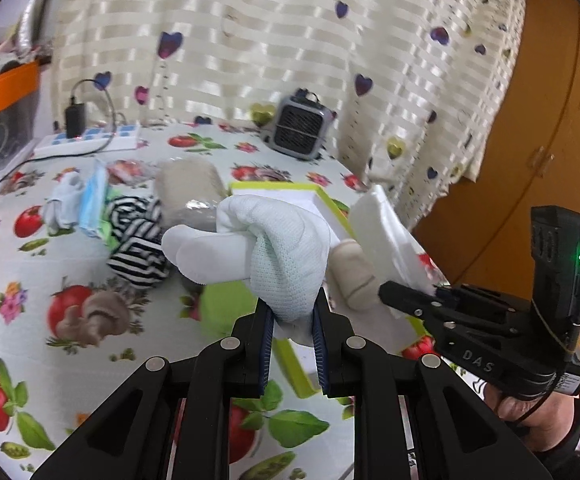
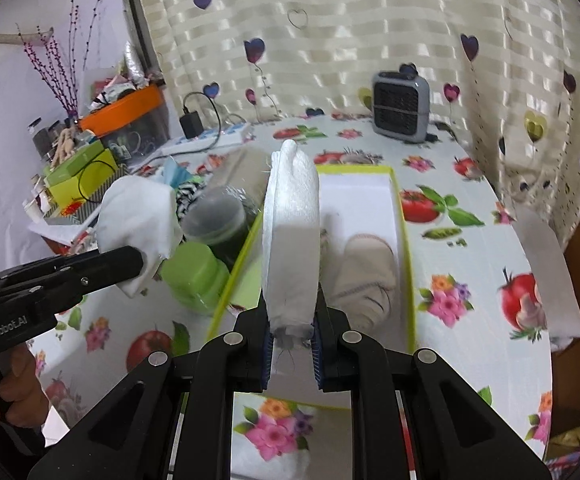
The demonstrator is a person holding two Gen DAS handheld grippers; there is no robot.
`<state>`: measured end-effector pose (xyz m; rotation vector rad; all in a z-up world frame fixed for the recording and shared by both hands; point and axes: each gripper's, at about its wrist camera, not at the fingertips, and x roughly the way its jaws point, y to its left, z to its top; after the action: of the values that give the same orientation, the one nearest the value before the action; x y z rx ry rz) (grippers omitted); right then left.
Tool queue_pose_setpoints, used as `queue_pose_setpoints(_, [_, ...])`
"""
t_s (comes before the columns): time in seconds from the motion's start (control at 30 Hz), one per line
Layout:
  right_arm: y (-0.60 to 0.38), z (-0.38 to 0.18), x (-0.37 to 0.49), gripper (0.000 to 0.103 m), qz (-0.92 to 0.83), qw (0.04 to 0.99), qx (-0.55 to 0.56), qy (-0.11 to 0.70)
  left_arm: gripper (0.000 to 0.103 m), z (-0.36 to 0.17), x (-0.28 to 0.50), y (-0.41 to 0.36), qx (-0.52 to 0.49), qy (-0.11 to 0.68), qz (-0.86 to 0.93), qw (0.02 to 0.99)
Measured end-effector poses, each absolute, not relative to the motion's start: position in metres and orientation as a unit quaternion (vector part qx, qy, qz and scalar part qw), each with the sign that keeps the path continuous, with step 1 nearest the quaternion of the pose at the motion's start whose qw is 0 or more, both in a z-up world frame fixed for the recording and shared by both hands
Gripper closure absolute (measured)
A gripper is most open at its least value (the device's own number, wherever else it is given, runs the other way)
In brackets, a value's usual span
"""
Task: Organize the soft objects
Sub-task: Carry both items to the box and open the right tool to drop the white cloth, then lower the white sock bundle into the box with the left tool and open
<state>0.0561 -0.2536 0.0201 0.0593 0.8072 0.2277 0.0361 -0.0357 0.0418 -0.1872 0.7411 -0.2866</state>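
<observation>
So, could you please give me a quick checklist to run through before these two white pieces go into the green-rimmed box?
1. Left hand-held gripper shut on the white sock bundle: ok.
2. Right hand-held gripper shut on the folded white cloth: ok.
3. Green-rimmed box open, lid off: ok.
4. Free space in the box beside the beige sock: ok, the far half looks bare.
5. Cloth above the box: ok. Sock bundle above the box: not ok, it hangs left of the rim.
6. Grip firm enough for lowering: cannot tell.
</observation>
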Motion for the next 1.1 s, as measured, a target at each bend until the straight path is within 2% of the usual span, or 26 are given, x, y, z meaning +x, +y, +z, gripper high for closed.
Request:
queue_pose_setpoints(0.4, [-0.264,-0.021,0.065,0.084,0.11,0.884,0.022,0.453,0.086,0.011,0.056,-0.068,-0.064,0.409,-0.165,0.895])
queue_pose_setpoints(0.5, [-0.264,-0.023,0.062,0.076,0.109,0.883,0.017,0.456,0.086,0.004,0.06,-0.072,-0.062,0.42,-0.17,0.889])
queue_pose_setpoints(0.57, [-0.266,-0.021,0.059,0.061,0.111,0.885,0.013,0.452,0.086,0.001,0.061,-0.074,-0.06,0.424,-0.174,0.887])
queue_pose_setpoints(0.6, [-0.267,-0.019,0.057,0.059,0.112,0.886,0.012,0.449,0.086,0.001,0.061,-0.076,-0.059,0.424,-0.176,0.886])
queue_pose_setpoints(0.83, [-0.277,-0.012,0.05,0.059,0.104,0.893,0.024,0.437,0.084,-0.007,0.062,-0.087,-0.047,0.439,-0.196,0.876])
queue_pose_setpoints(1.1, [-0.289,-0.001,0.046,0.059,0.089,0.902,0.047,0.419,0.074,-0.007,0.058,-0.096,-0.037,0.44,-0.218,0.87])
